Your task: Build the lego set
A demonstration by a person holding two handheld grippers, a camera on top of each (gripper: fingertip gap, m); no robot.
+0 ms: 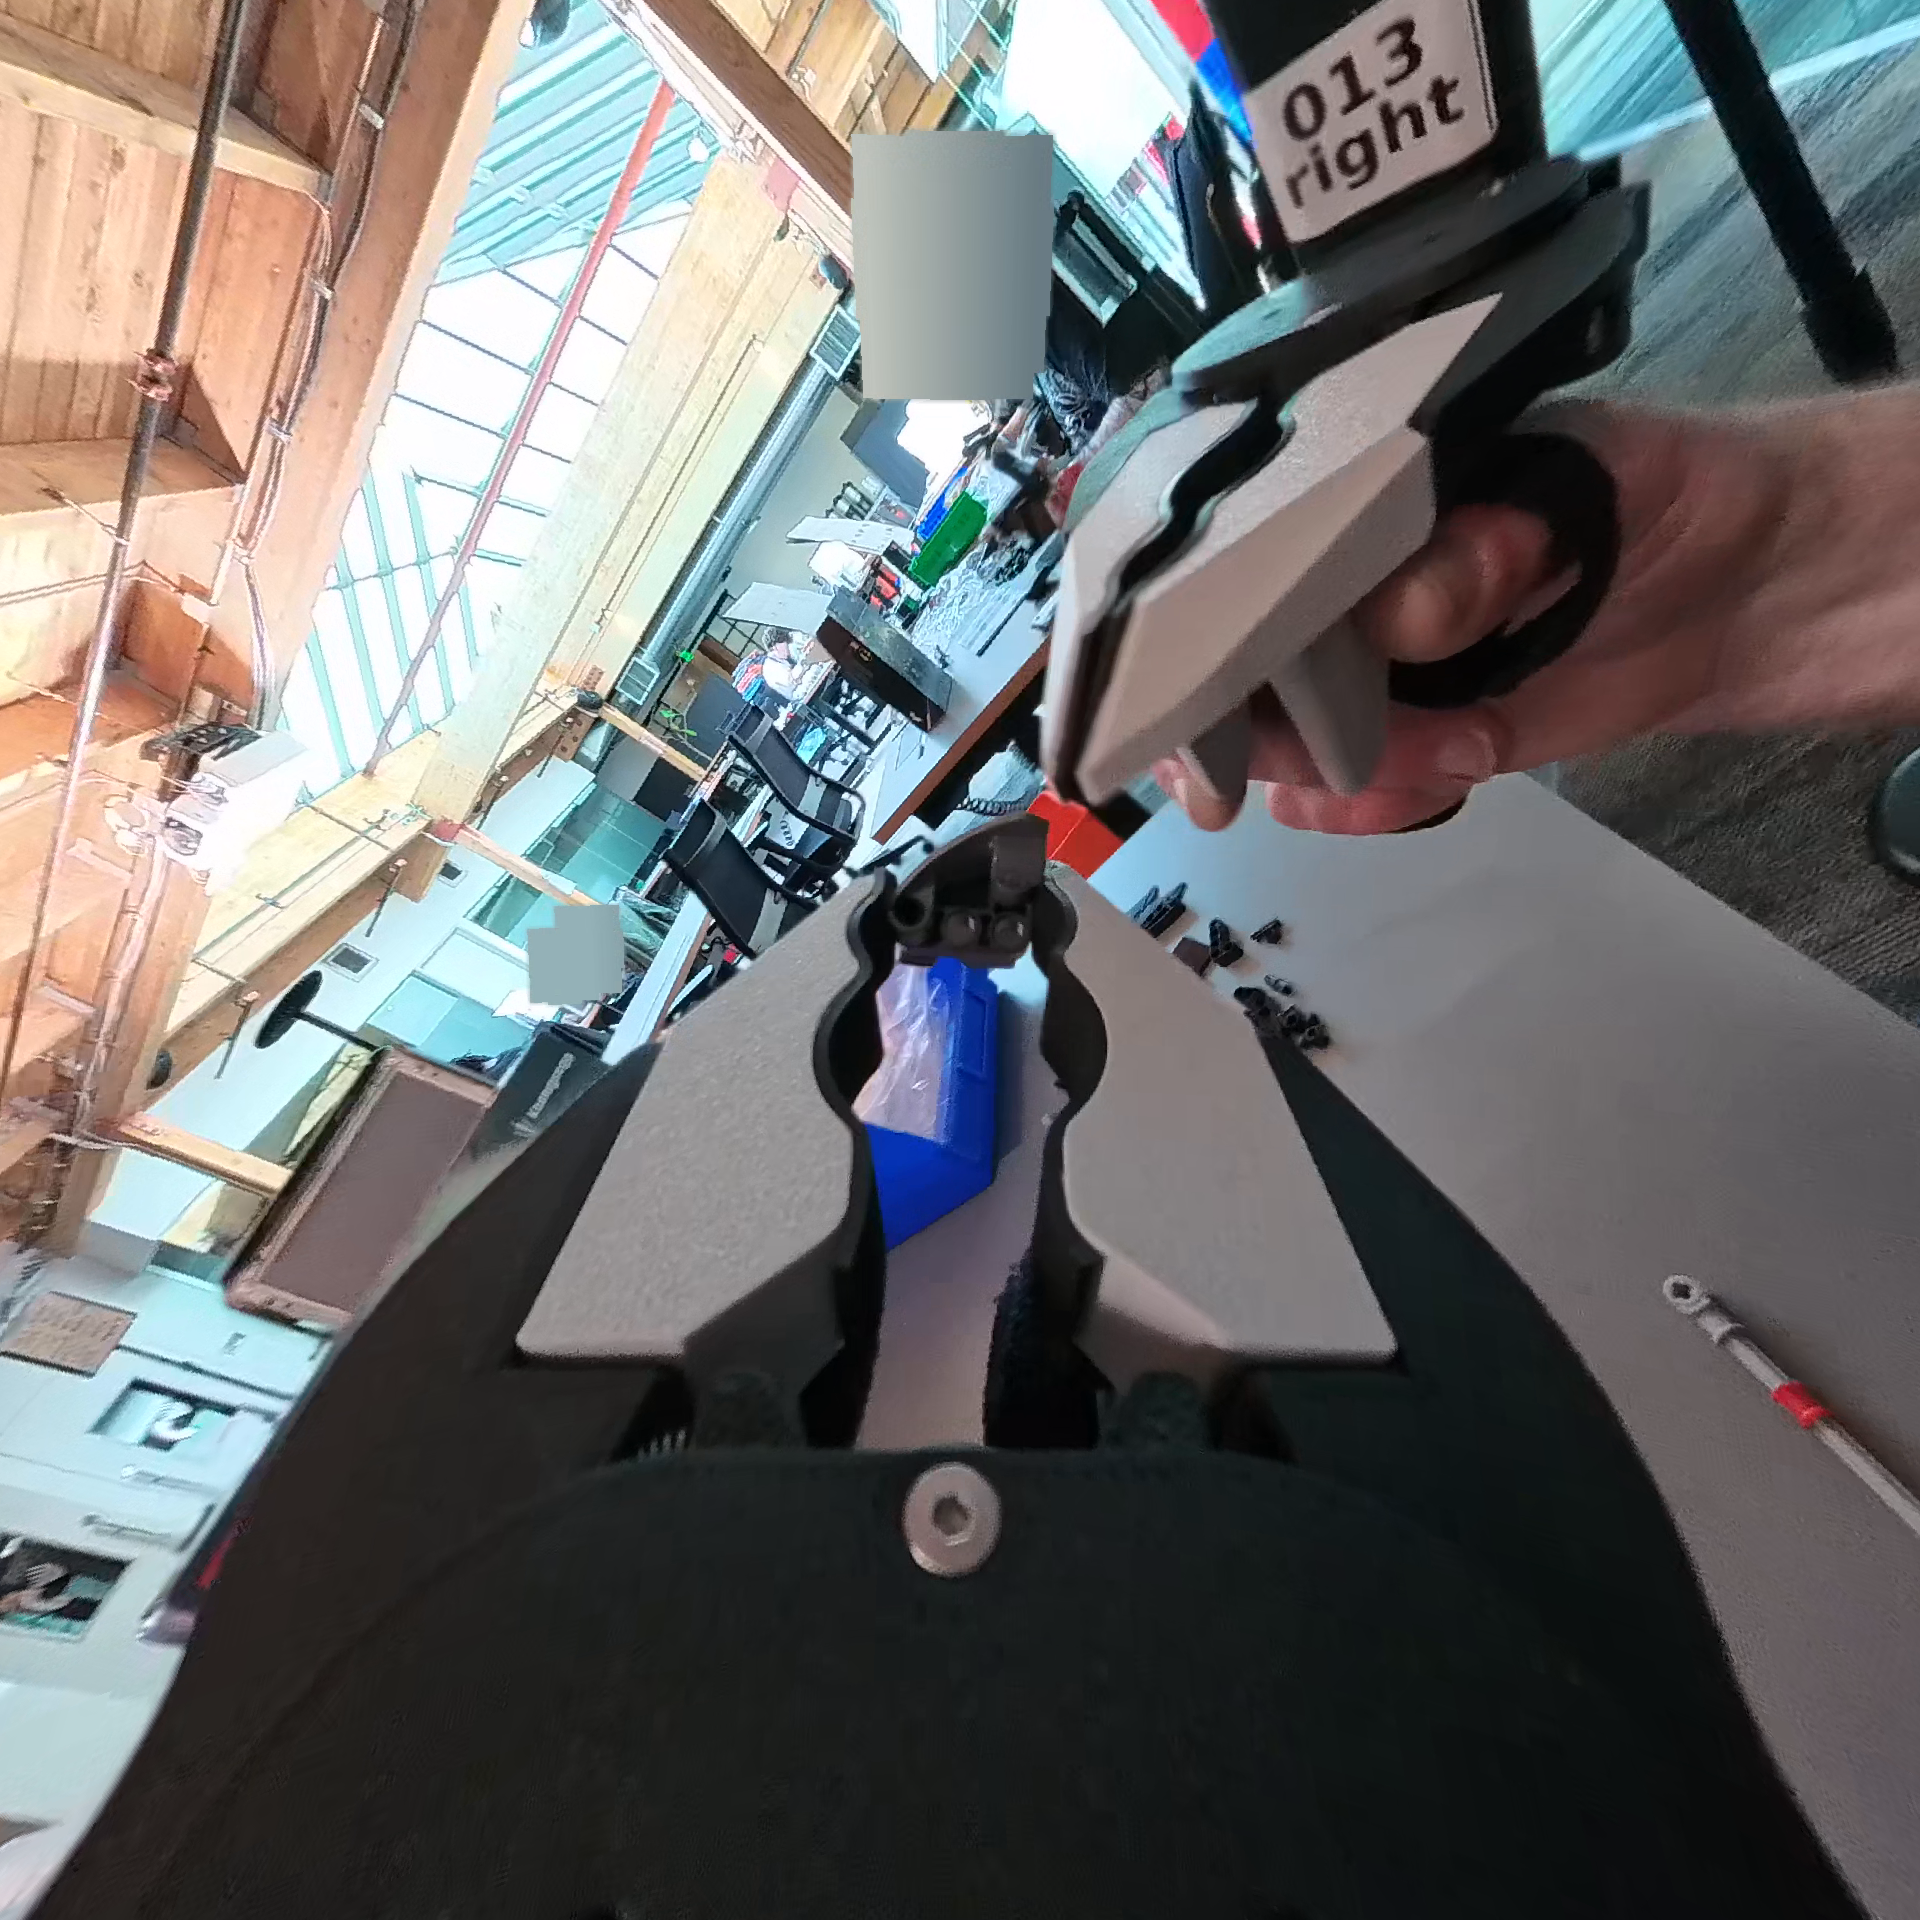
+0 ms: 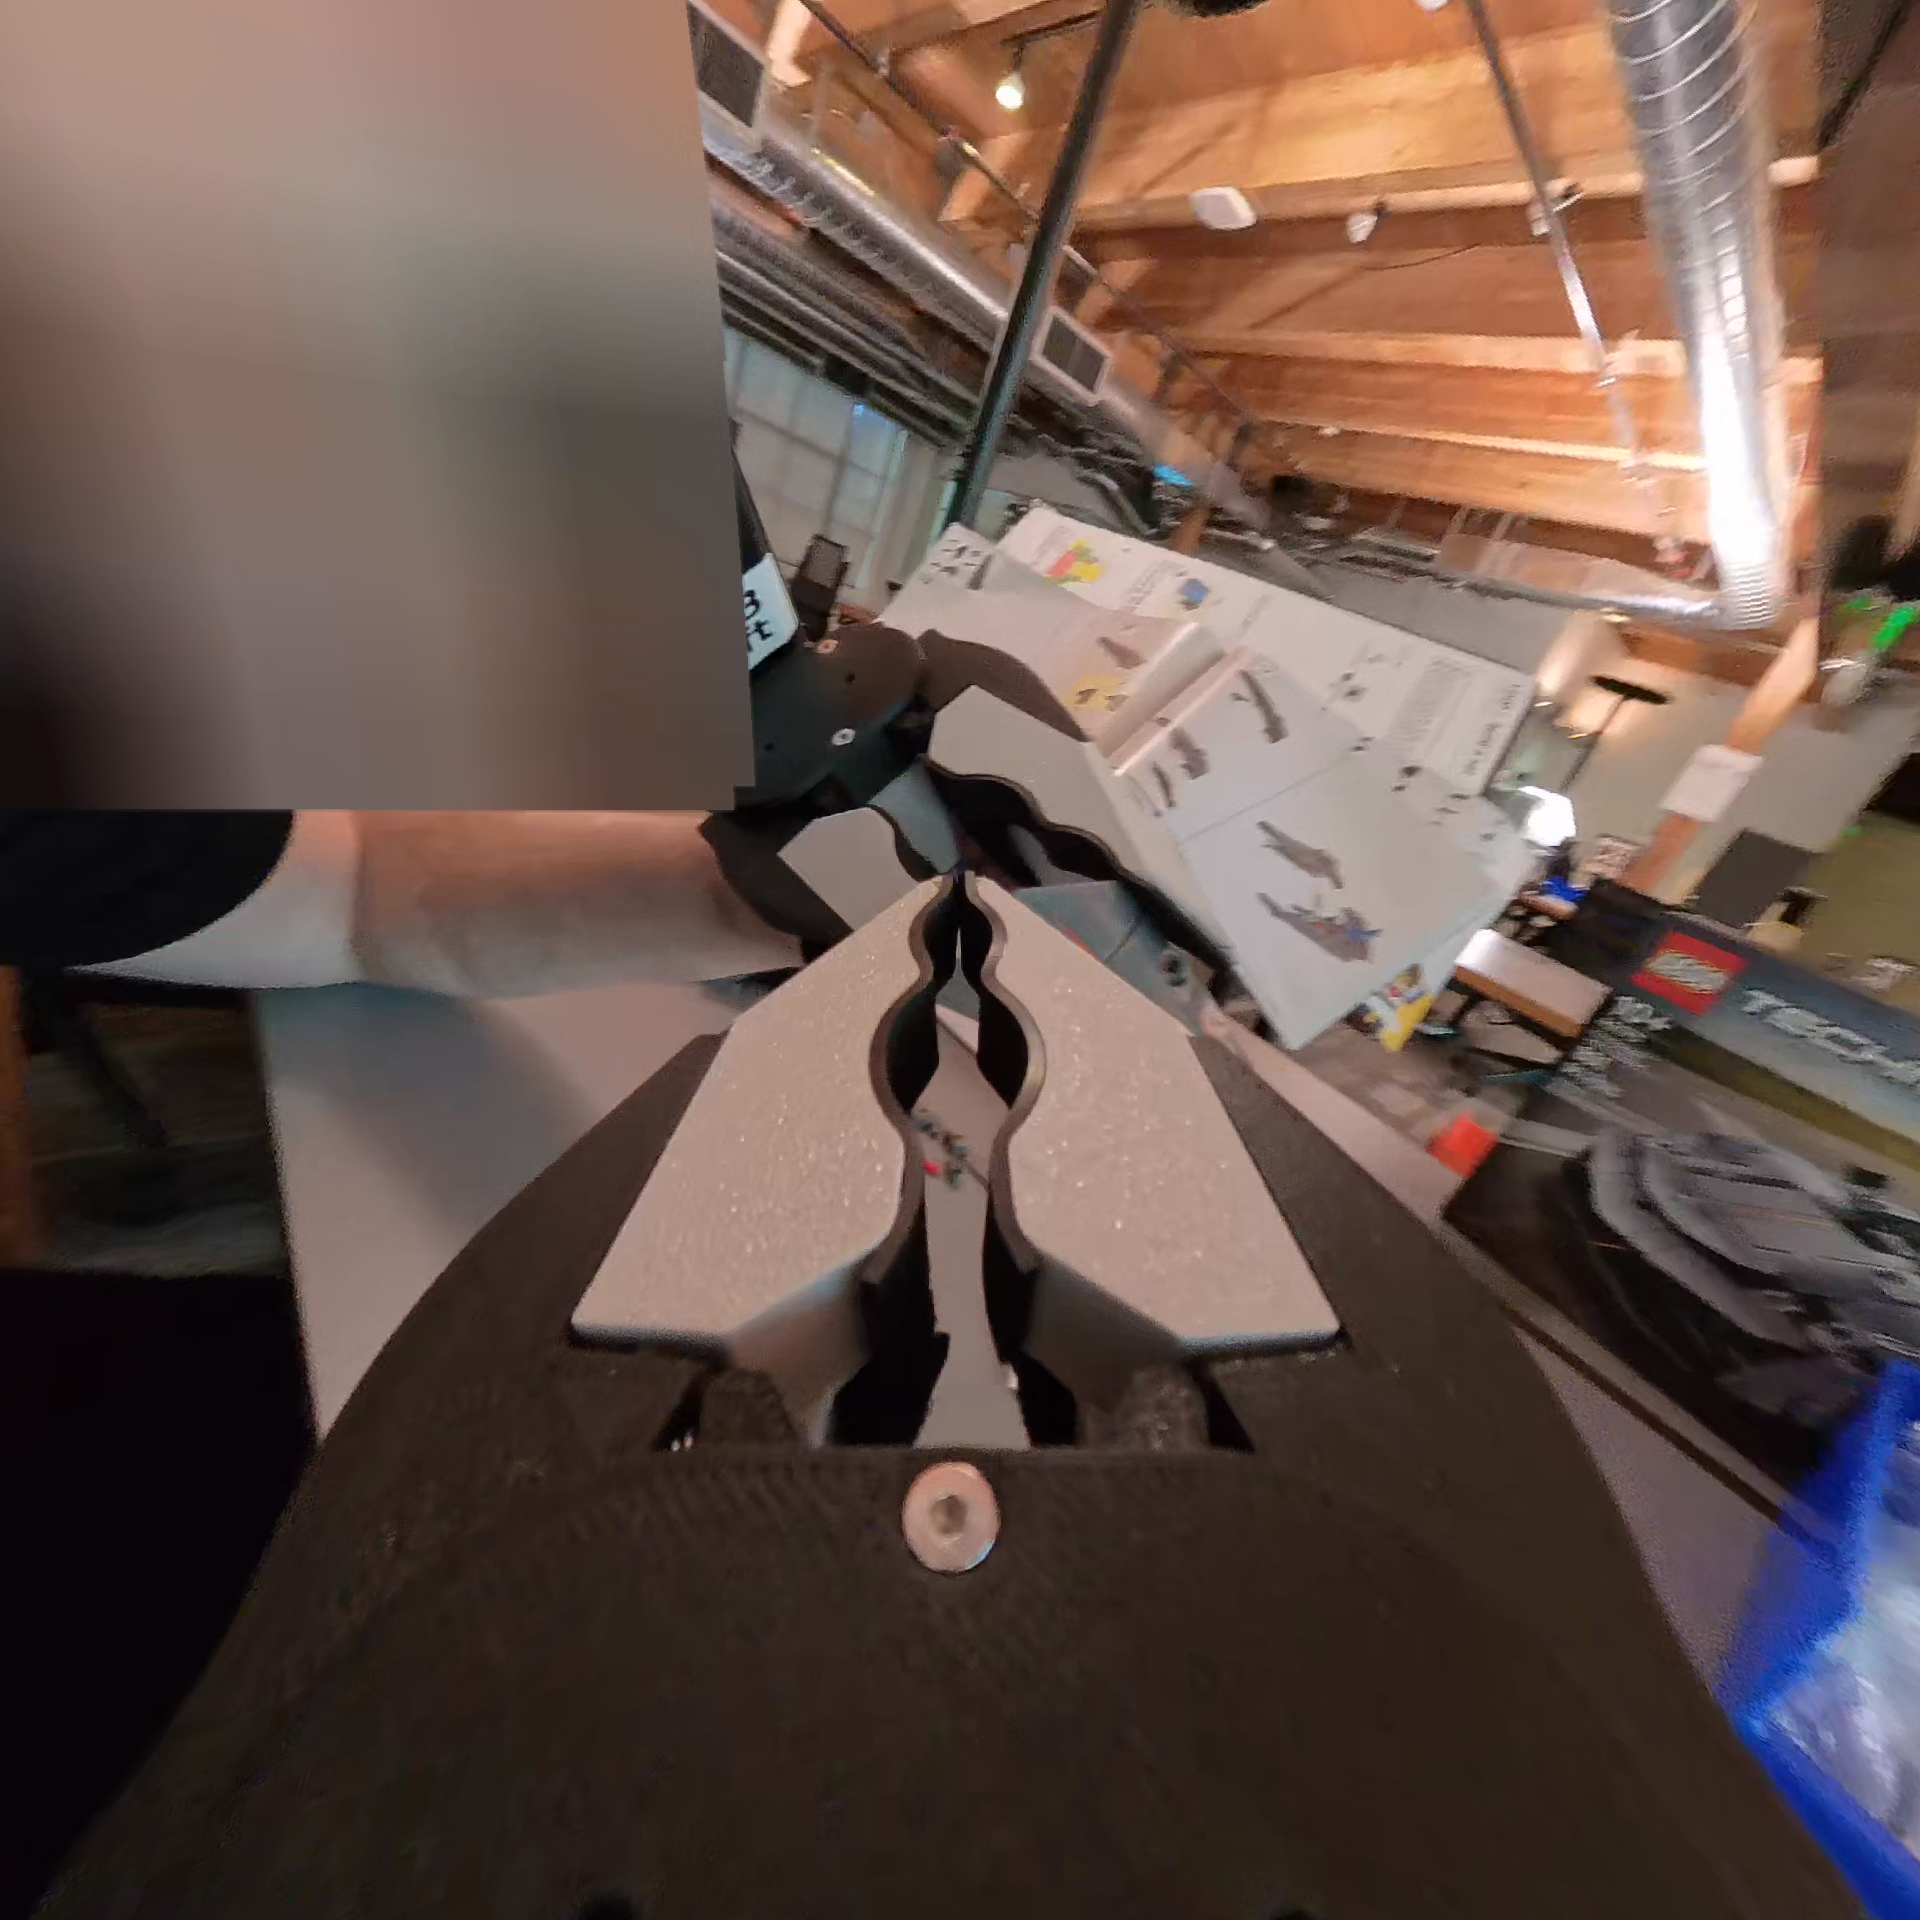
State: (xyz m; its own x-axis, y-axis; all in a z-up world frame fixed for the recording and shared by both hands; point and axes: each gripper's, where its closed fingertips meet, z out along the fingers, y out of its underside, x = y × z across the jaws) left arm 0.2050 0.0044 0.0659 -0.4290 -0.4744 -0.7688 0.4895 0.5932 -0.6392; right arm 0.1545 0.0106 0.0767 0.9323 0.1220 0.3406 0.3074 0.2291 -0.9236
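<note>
My left gripper point(image 1: 971, 896) is shut on a small black lego assembly point(image 1: 966, 920), with round pin holes facing me, and holds it above the white table point(image 1: 1507, 1091). My right gripper point(image 2: 956, 883), held by a hand point(image 1: 1714, 623), hangs just above and to the right of the assembly in the left wrist view point(image 1: 1075, 795). Its jaws are closed tip to tip. A thin dark sliver shows at the tips; I cannot tell what it is. In the right wrist view the left gripper point(image 2: 935, 769) sits right behind my tips.
Several loose small black pieces point(image 1: 1283, 1013) lie on the table. A blue bin with plastic bags point(image 1: 935, 1101) stands behind the left gripper. A white rod with a red sleeve point(image 1: 1792, 1405) lies at the right. The open instruction booklet point(image 2: 1299, 790) and the set's box point(image 2: 1766, 1049) stand beyond.
</note>
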